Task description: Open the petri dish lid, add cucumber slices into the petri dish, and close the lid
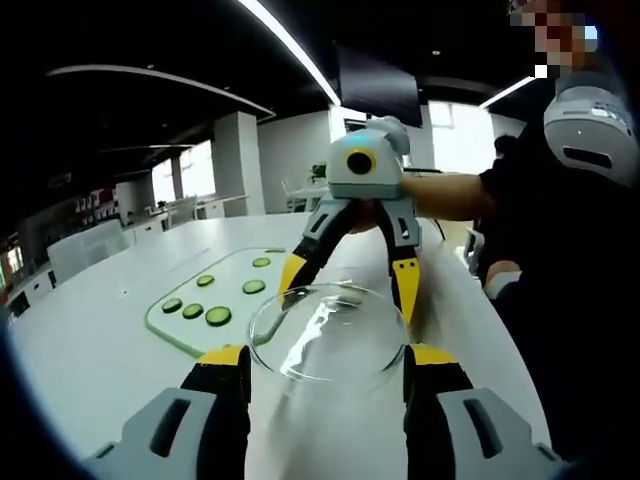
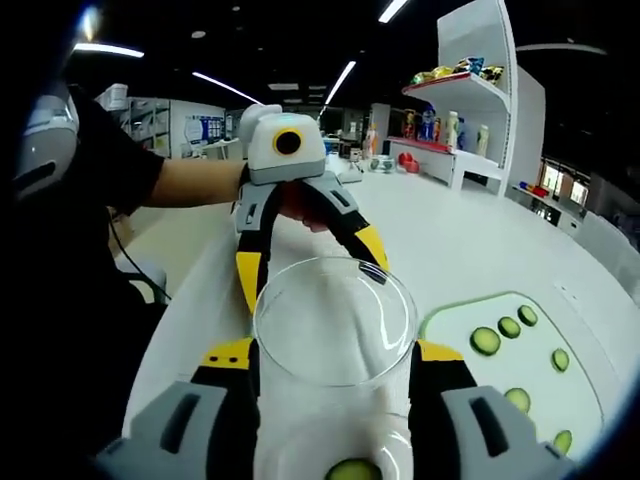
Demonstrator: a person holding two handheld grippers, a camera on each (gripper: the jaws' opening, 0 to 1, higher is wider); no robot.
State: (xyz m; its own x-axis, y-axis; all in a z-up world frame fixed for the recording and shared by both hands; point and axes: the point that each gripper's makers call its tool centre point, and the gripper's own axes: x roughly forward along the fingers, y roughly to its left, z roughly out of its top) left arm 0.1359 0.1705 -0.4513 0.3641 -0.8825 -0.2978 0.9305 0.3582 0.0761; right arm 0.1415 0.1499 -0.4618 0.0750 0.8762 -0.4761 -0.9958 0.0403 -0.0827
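A clear glass petri dish (image 1: 328,335) sits between my left gripper's (image 1: 328,358) yellow-tipped jaws, which press on its two sides. In the right gripper view the round glass lid (image 2: 335,320) stands tilted between my right gripper's (image 2: 333,358) jaws, which close on its rim. Below the lid lies one cucumber slice (image 2: 355,469) in the dish. Each gripper faces the other across the glass: the right gripper (image 1: 350,275) reaches from the far side, as does the left gripper (image 2: 310,260). Several cucumber slices (image 1: 218,316) lie on a pale green cutting board (image 1: 170,330) (image 2: 590,390).
All of this stands on a long white table (image 1: 90,350). The person's dark sleeve (image 1: 560,250) and torso stand close on the table's side. White shelves (image 2: 470,110) with bottles stand at the back.
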